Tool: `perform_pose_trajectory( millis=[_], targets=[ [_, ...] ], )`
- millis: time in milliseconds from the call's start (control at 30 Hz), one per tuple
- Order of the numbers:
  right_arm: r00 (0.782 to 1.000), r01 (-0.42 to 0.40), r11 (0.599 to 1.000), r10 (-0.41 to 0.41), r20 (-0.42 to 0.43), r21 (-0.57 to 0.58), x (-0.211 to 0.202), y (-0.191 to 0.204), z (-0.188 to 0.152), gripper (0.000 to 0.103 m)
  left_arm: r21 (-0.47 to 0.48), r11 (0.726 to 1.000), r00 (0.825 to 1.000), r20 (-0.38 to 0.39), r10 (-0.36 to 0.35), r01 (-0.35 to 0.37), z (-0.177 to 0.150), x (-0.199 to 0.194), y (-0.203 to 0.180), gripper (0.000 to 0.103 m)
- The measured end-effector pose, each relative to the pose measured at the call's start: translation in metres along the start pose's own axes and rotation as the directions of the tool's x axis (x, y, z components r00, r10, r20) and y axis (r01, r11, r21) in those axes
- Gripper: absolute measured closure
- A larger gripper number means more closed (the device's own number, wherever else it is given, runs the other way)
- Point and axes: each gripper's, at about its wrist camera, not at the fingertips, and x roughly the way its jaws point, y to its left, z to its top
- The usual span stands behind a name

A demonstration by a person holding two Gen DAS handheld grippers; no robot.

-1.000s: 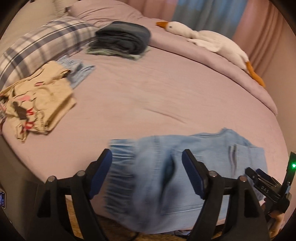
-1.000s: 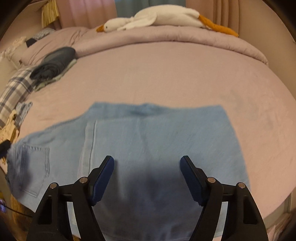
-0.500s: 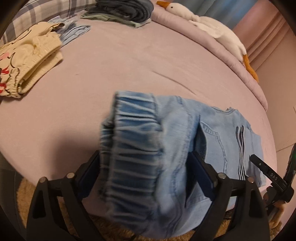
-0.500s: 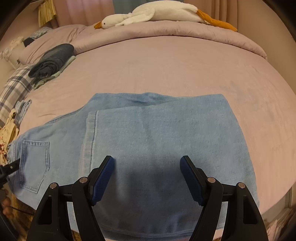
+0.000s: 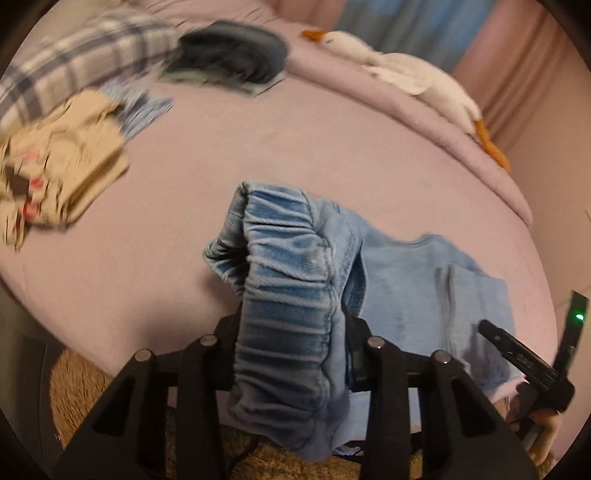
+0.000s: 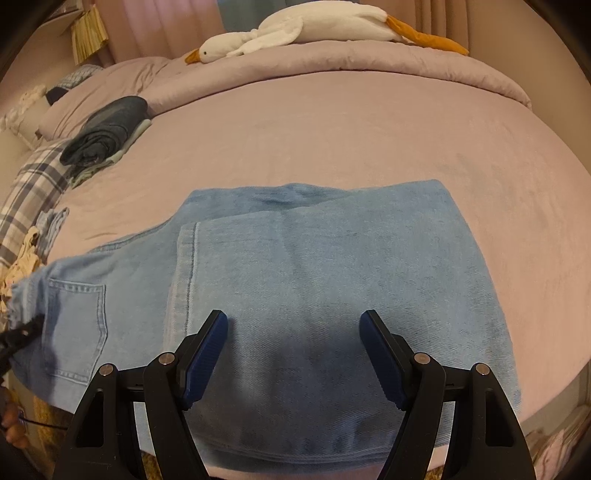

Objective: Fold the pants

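Between the closing jaws of the left hand-held gripper [image 5: 291, 347], the gathered elastic waistband [image 5: 288, 280] of the light-blue denim pants [image 6: 314, 295] is pinched for folding over, the right hand-held gripper [image 6: 293, 354] hovers parted above them, near the lilac bed's [image 6: 369, 129] near edge, with bare bedding beyond.

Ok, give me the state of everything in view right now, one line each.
Jeans: partly folded, legs doubled over on the bed.
Waistband: bunched, lifted.
Left hand-held gripper: closing, waistband between its jaws.
Right hand-held gripper: open, holding nothing, over the jeans.
Dark clothes: folded, stacked.
Beige clothes: folded.
Toy goose: lying flat.
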Motion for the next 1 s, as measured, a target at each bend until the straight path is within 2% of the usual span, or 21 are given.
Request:
perform_pose_trajectory(
  millis=[100,200,367,567,700,800,833,867,900,933,1000],
  targets=[
    [1.000,0.004,1.000,-0.004,0.016,0.018,-0.006,-0.004,0.001,0.027,0.005,0.997,0.997,0.013,-0.074,0.074,0.006,-0.016,-0.011,0.067],
    [0.999,0.000,0.999,-0.001,0.041,0.033,-0.016,-0.010,0.001,0.027,0.098,0.987,0.991,0.043,-0.129,0.125,0.009,-0.029,-0.042,0.067],
    [0.997,-0.009,0.998,0.004,0.077,0.067,-0.028,-0.020,0.001,0.027,0.218,0.949,0.972,0.001,-0.234,0.229,0.000,-0.026,-0.101,0.067],
    [0.996,0.006,0.996,-0.014,0.085,0.092,-0.035,-0.034,-0.006,0.027,0.263,0.923,0.959,-0.103,-0.264,0.283,-0.010,0.014,-0.145,0.067],
    [0.998,0.003,0.992,-0.011,0.061,0.125,-0.032,-0.045,-0.013,0.027,0.268,0.922,0.956,-0.158,-0.245,0.281,-0.018,0.043,-0.159,0.065],
    [0.999,0.018,0.991,-0.024,0.043,0.136,-0.031,-0.051,-0.016,0.027,0.241,0.923,0.950,-0.155,-0.270,0.301,-0.018,0.046,-0.159,0.056],
    [0.999,0.017,0.990,-0.023,0.044,0.137,-0.031,-0.052,-0.016,0.027,0.225,0.918,0.942,-0.155,-0.297,0.326,-0.015,0.043,-0.160,0.046],
    [0.999,0.015,0.990,-0.021,0.043,0.139,-0.031,-0.053,-0.016,0.027,0.191,0.906,0.922,-0.166,-0.348,0.377,-0.013,0.040,-0.159,0.036],
    [0.999,0.013,0.990,-0.019,0.043,0.143,-0.032,-0.053,-0.015,0.027,0.137,0.888,0.892,-0.184,-0.413,0.439,-0.009,0.036,-0.155,0.033],
    [0.999,0.013,0.989,-0.020,0.045,0.145,-0.033,-0.053,-0.014,0.027,0.088,0.881,0.876,-0.188,-0.444,0.466,-0.006,0.033,-0.152,0.026],
    [0.998,0.020,0.990,-0.027,0.049,0.141,-0.035,-0.052,-0.013,0.027,0.041,0.882,0.874,-0.162,-0.458,0.470,-0.001,0.026,-0.147,0.023]
  ],
)
